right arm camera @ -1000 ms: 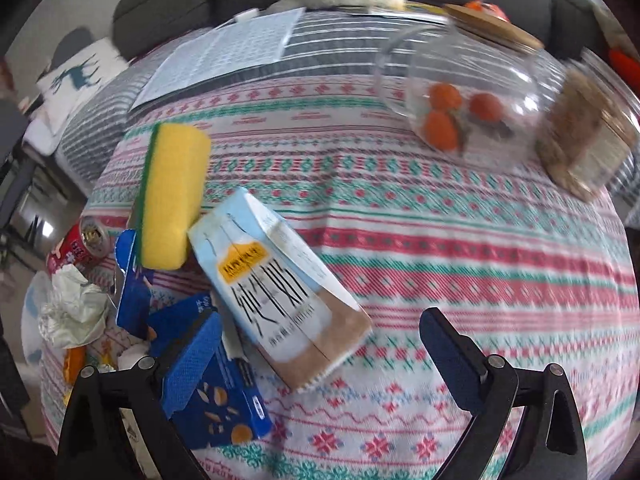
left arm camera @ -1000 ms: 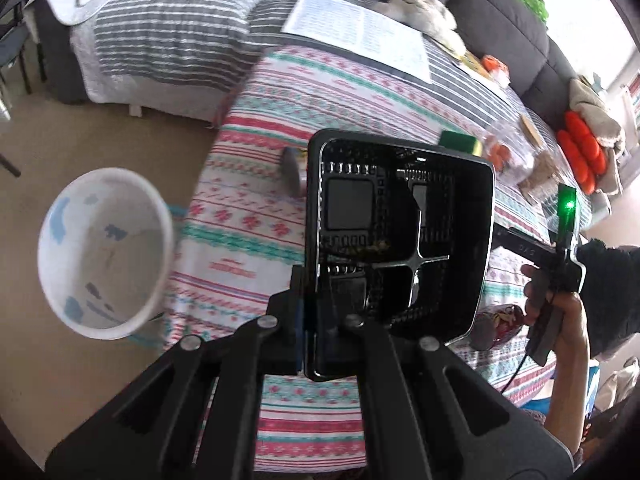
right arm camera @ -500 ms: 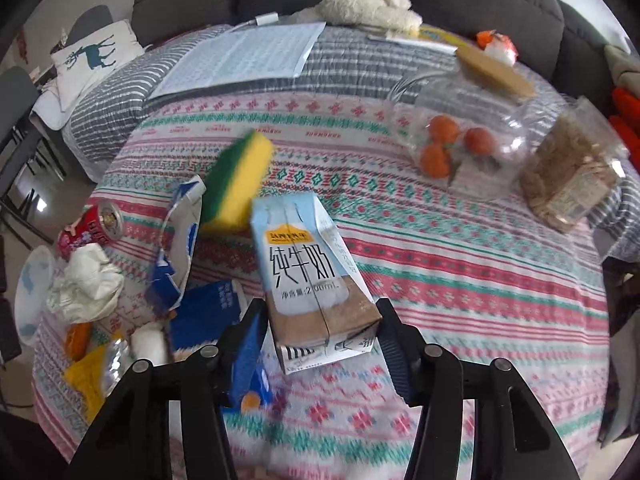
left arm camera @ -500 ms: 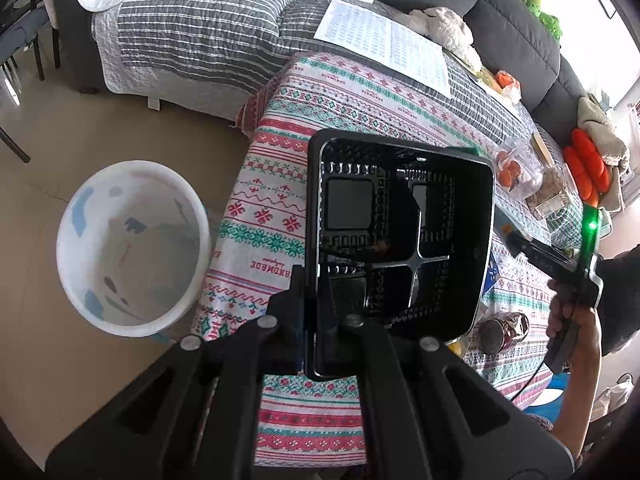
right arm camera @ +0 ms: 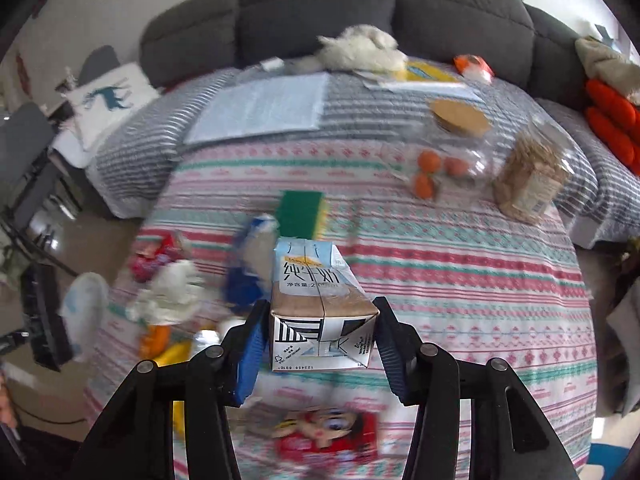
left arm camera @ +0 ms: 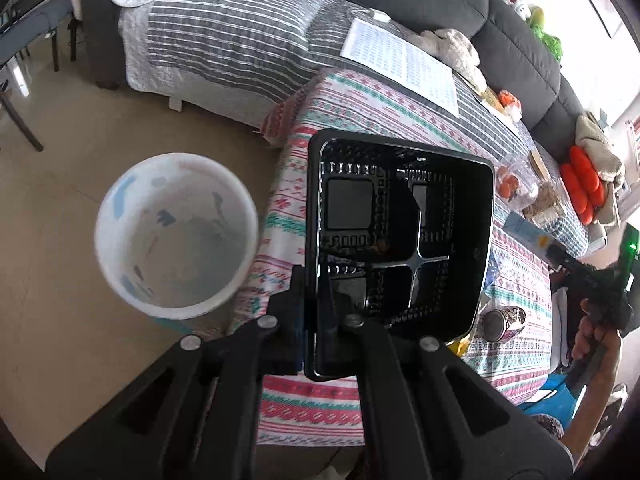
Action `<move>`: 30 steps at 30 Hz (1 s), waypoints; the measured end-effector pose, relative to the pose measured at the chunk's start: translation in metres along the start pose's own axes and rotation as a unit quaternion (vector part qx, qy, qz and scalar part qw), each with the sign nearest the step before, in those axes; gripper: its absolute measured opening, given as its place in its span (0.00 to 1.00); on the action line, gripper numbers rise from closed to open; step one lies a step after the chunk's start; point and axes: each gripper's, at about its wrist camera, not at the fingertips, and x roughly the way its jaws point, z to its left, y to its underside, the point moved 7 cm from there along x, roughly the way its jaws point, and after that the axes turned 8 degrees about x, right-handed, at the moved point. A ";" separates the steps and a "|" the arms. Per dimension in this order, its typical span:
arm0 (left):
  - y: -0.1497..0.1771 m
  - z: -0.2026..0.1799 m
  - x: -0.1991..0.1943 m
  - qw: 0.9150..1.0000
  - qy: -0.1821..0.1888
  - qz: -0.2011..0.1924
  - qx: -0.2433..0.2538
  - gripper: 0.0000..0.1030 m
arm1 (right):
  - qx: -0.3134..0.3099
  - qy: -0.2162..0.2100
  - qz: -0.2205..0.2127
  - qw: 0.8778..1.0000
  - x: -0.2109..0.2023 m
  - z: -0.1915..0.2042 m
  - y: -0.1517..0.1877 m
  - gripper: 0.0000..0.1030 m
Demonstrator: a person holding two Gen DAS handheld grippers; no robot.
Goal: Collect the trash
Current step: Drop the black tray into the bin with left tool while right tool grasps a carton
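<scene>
R gripper [right arm camera: 323, 334]: jaws have just been closing and now press both sides of the milk carton [right arm camera: 318, 304], base end toward the cam. A sec ago they stood wide apart over the carton as it lay on the table; now it's clamped and lifted clear of the tablecloth [right arm camera: 460, 280]. So the pick looks done, and carry to the bin should be next.

L gripper [left arm camera: 316, 316]: fully closed, pinching the rim of the black meal tray [left arm camera: 400, 232], which stands nearly on edge in front of the cam. Same grip as before, but the white trash bucket [left arm camera: 176, 232] on the floor beside the table sits nearer the tray in view than a sec ago, so the tray seems headed for the drop.

Outward from the carton: green-yellow sponge [right arm camera: 302, 214] just behind it, blue wrapper [right arm camera: 250, 264] and crumpled tissue [right arm camera: 172, 294] to its left, red can [right arm camera: 154, 258] near the table edge. Jar of oranges [right arm camera: 444, 160] and a jar of brown snacks [right arm camera: 532, 180] sit well apart at far right; prob not trash. Plenty of litter left, so the task is early-mid.
</scene>
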 end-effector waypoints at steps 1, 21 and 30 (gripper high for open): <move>0.001 0.005 -0.002 1.000 -0.002 -0.002 -0.004 0.05 | -0.005 -0.011 -0.003 1.000 -0.005 0.012 0.000 0.51; 0.022 0.134 -0.050 0.990 -0.075 -0.044 -0.115 0.05 | -0.135 -0.224 0.072 0.962 0.025 0.298 0.060 0.51; 0.028 0.162 -0.046 0.986 -0.091 -0.034 -0.134 0.05 | -0.129 -0.248 0.135 0.950 0.074 0.354 0.091 0.51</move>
